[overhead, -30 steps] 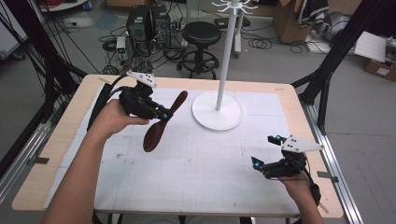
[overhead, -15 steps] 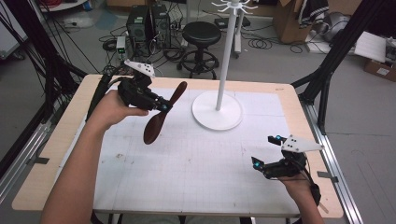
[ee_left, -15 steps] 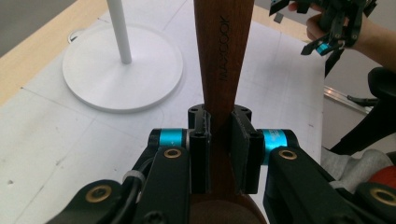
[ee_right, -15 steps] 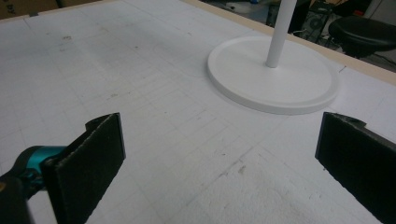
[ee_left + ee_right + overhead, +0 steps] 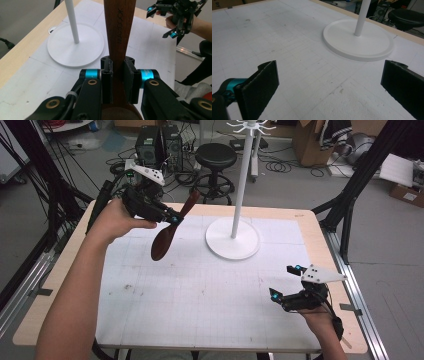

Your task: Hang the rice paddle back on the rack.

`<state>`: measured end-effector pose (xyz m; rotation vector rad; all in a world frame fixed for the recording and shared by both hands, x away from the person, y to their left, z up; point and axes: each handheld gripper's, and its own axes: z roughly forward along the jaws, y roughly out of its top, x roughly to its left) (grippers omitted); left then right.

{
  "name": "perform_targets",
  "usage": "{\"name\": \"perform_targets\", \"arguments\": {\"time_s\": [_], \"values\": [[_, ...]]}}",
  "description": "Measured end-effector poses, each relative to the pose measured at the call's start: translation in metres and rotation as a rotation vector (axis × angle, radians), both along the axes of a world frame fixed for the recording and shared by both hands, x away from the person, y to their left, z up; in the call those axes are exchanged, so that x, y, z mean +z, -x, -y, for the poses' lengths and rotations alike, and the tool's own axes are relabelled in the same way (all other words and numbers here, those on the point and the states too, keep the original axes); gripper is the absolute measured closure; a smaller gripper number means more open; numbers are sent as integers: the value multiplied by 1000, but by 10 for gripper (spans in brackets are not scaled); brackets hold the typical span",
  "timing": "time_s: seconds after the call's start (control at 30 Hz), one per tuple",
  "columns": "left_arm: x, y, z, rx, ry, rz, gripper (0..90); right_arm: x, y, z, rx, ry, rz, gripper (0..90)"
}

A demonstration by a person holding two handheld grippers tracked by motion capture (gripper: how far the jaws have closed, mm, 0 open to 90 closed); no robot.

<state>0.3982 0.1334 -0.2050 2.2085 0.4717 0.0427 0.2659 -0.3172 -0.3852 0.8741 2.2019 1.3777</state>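
Observation:
A dark wooden spoon (image 5: 171, 227) hangs in the air over the table's far left, tilted, bowl end lowest. My left gripper (image 5: 170, 216) is shut on its handle; in the left gripper view the two black pads (image 5: 106, 80) press both sides of the brown handle (image 5: 119, 32). A white stand with a round base (image 5: 233, 238) and a tall pole (image 5: 243, 175) rises at the table's far middle, to the right of the spoon. My right gripper (image 5: 286, 282) rests low near the front right corner, jaws wide apart over bare white mat (image 5: 307, 75) with nothing between them.
A white gridded mat (image 5: 200, 295) covers the wooden table (image 5: 60, 285). The stand's hooks (image 5: 248, 126) spread at the top of the pole. A black stool (image 5: 215, 157), computer cases and cables stand on the floor beyond the far edge.
My left hand has lifted the spoon higher and slightly towards the far edge. The right gripper has stayed where it was.

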Motion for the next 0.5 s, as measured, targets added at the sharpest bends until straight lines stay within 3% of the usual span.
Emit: {"name": "perform_targets", "arguments": {"time_s": [0.5], "values": [[29,-9,9,12,17,36,786,0,0,0,2,2,1,5]]}}
